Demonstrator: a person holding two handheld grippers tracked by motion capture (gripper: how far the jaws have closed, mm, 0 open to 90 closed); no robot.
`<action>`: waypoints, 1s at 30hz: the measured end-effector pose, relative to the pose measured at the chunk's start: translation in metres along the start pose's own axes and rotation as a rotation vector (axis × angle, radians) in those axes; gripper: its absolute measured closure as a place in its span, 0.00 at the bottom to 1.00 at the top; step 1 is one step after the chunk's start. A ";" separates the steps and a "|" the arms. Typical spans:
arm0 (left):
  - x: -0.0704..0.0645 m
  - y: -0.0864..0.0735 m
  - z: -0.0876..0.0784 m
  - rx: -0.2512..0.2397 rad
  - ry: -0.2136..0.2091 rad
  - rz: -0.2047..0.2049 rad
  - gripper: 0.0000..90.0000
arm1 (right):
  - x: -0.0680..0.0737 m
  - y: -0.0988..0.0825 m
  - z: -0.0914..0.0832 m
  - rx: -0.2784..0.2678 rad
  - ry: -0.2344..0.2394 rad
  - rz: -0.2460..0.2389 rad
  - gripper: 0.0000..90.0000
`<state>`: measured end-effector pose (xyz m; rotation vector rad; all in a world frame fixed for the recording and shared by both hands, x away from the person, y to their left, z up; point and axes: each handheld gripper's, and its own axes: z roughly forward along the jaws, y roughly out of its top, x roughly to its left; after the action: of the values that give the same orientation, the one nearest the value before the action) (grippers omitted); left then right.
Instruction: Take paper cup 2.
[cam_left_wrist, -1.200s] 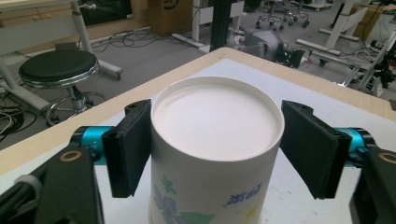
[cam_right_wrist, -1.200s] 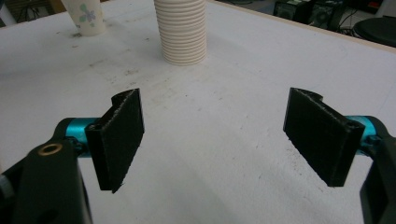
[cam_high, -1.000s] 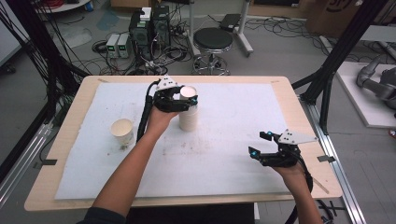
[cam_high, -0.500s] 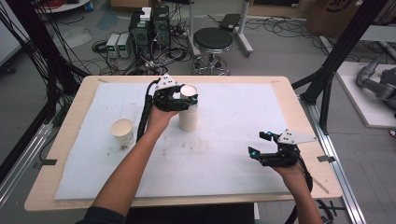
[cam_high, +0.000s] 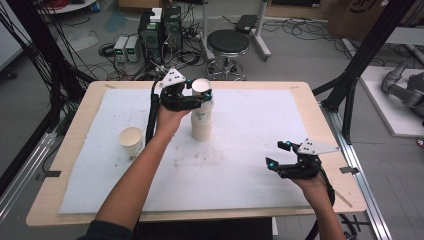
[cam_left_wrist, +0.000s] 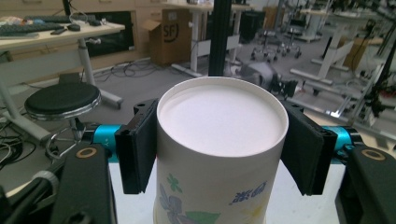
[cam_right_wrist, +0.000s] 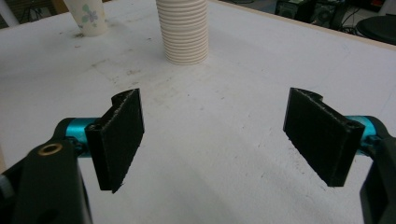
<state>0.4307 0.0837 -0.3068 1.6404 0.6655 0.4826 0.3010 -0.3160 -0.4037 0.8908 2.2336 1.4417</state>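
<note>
Already the left gripper (cam_high: 199, 98) clamps the top cup (cam_left_wrist: 219, 140) above the cup stack (cam_high: 201, 126); squeezing harder could crush it or drag a second cup along. Right of the stack, the right gripper (cam_high: 285, 162) hovers wide open, holding nothing.

On my counter (cam_high: 320, 107) the stack of cups (cam_high: 201, 127) stands near the far middle, and my left tool (cam_high: 200, 101) clasps the top cup (cam_high: 202, 90) above it. A single cup (cam_high: 131, 141) stands to its left (well apart). My right tool (cam_high: 278, 155) hovers near the right front.
</note>
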 end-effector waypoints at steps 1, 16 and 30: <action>-0.001 0.004 -0.002 -0.010 -0.001 0.003 0.38 | 0.000 0.000 0.000 0.000 0.000 -0.001 0.23; -0.010 0.041 -0.041 -0.113 -0.018 0.018 0.39 | 0.001 0.001 0.000 -0.004 0.002 -0.007 0.23; -0.029 0.029 -0.097 -0.077 -0.063 0.047 0.39 | 0.002 0.002 0.003 -0.001 0.015 0.000 0.23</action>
<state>0.3508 0.1333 -0.2600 1.5951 0.5565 0.4828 0.3018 -0.3119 -0.4030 0.8821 2.2441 1.4540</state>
